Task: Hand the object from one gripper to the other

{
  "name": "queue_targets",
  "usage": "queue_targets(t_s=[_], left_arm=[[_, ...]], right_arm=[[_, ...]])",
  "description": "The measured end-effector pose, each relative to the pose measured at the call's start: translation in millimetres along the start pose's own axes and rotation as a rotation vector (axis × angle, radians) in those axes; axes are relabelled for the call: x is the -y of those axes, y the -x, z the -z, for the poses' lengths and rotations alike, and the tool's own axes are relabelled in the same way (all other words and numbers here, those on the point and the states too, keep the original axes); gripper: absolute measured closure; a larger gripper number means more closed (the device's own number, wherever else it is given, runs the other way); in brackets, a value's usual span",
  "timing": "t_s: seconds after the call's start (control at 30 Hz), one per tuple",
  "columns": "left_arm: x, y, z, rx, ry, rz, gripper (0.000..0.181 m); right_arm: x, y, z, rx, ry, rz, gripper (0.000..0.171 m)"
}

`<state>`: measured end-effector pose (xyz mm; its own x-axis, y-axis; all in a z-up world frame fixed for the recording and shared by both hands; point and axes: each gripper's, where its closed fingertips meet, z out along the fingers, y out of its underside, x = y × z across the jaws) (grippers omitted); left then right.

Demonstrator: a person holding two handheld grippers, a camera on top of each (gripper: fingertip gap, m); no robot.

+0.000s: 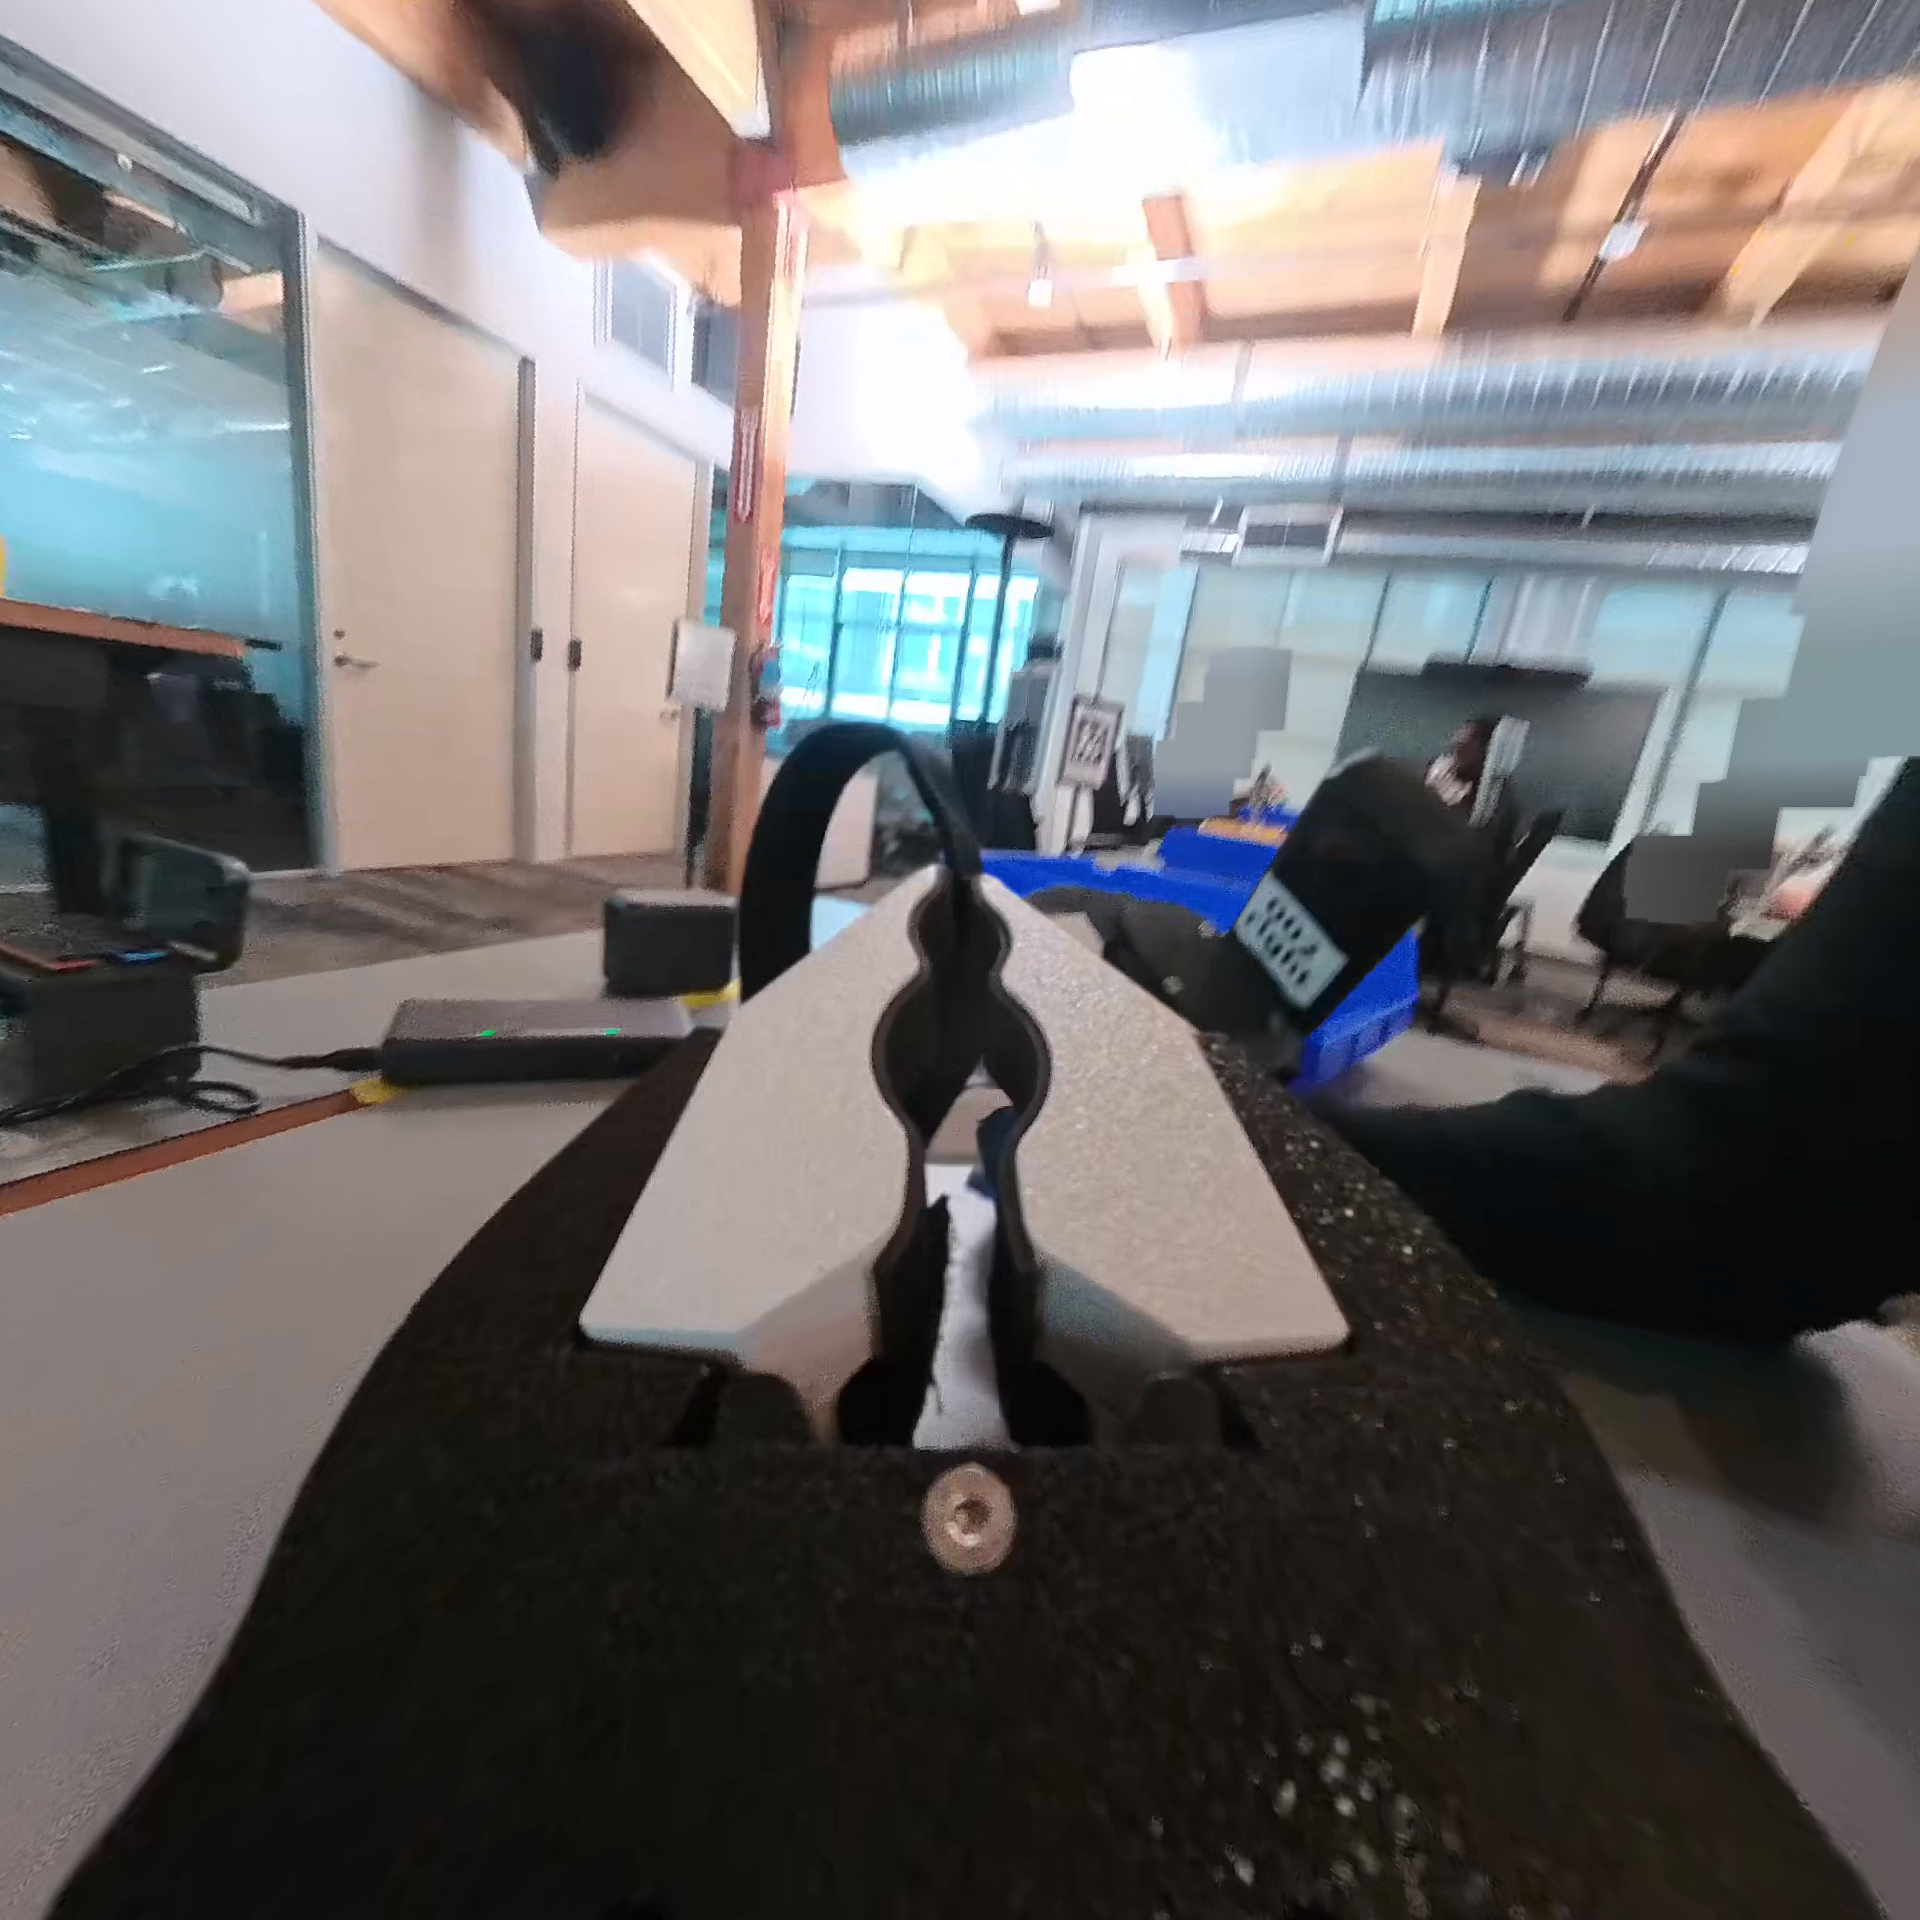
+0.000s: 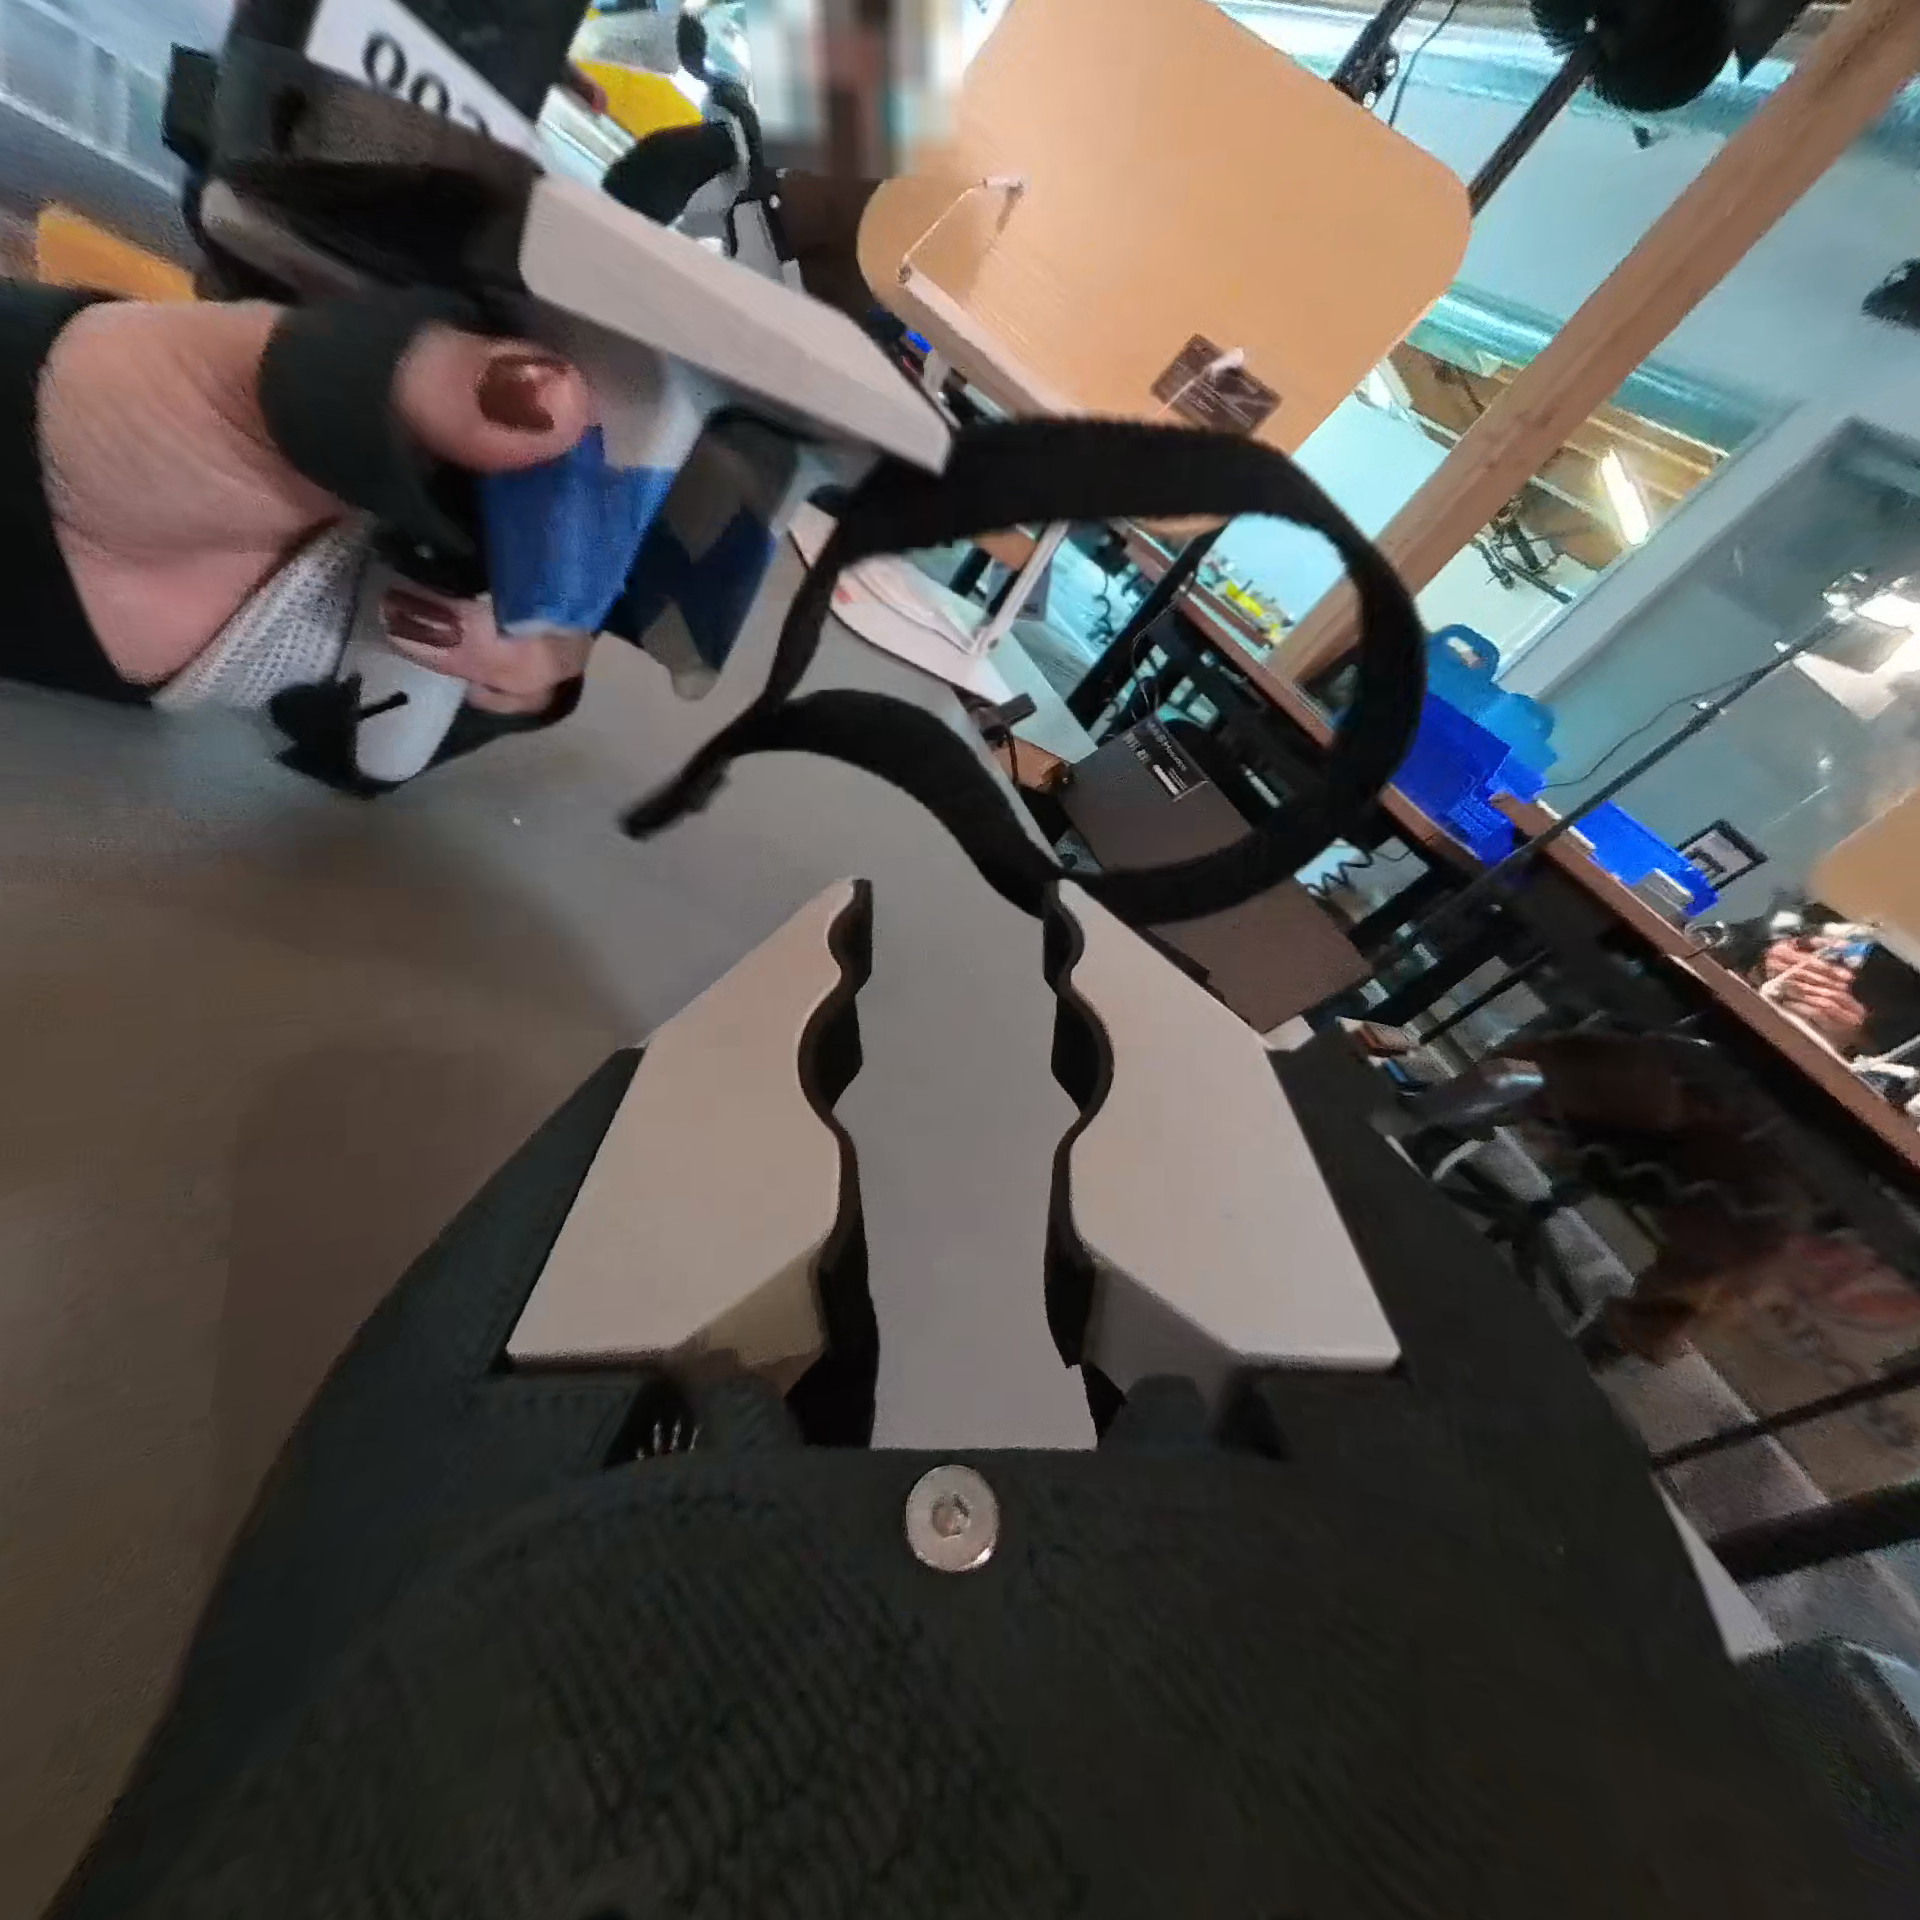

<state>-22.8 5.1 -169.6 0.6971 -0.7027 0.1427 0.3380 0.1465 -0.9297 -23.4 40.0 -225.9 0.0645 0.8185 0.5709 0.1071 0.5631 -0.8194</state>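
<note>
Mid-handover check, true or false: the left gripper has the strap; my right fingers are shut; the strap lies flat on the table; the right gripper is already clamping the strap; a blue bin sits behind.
1. The left gripper grips the black strap. True.
2. The right gripper is shut. False: its fingers stand apart.
3. The strap lies flat on the table. False: it hangs looped in the air.
4. The right gripper clamps the strap. False: nothing is between its fingers.
5. A blue bin sits behind. True.
</note>
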Motion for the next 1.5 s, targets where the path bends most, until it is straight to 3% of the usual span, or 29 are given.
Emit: queue_targets(t_s=[0.13, 0.33, 0.5, 0.63, 0.67, 0.73, 0.8, 0.97, 1.13, 1.3, 1.43, 1.5], left_arm=[[15, -4, 8, -0.093, -0.121, 0.131, 0.181], [31, -7, 17, -0.175, -0.248, 0.220, 0.181], [17, -9, 11, -0.184, -0.162, 0.214, 0.181], [3, -24, 1, -0.256, -0.069, 0.203, 0.181], [0, -26, -1, -0.265, -0.053, 0.202, 0.181], [-5, -28, -5, -0.268, -0.024, 0.197, 0.181], [-8, -25, -6, -0.248, -0.015, 0.199, 0.181], [-8, -4, -5, -0.095, -0.003, 0.124, 0.162], [-20, 7, -10, 0.041, 0.091, -0.007, 0.125], [-39, -4, -19, 0.014, 0.220, -0.107, 0.123], [-39, -10, -27, 0.016, 0.207, -0.149, 0.095], [-44, -15, -29, -0.003, 0.237, -0.159, 0.102]], right_arm=[[7, 3, -1, 0.040, -0.049, -0.097, 0.137], [24, -7, 4, 0.161, -0.206, -0.521, 0.130], [33, -10, 5, 0.308, -0.320, -0.874, 0.120], [27, -11, 3, 0.333, -0.308, -0.973, 0.124], [28, -10, 4, 0.351, -0.312, -0.982, 0.132], [33, -9, 8, 0.382, -0.345, -0.973, 0.157], [33, -12, 9, 0.351, -0.354, -0.937, 0.167], [24, -21, 10, 0.242, -0.304, -0.843, 0.171], [18, -34, 12, 0.078, -0.259, -0.684, 0.171], [12, -44, 16, -0.144, -0.144, -0.361, 0.171], [4, -37, 8, -0.219, -0.008, -0.120, 0.171], [1, -31, 4, -0.219, 0.034, -0.054, 0.171]])
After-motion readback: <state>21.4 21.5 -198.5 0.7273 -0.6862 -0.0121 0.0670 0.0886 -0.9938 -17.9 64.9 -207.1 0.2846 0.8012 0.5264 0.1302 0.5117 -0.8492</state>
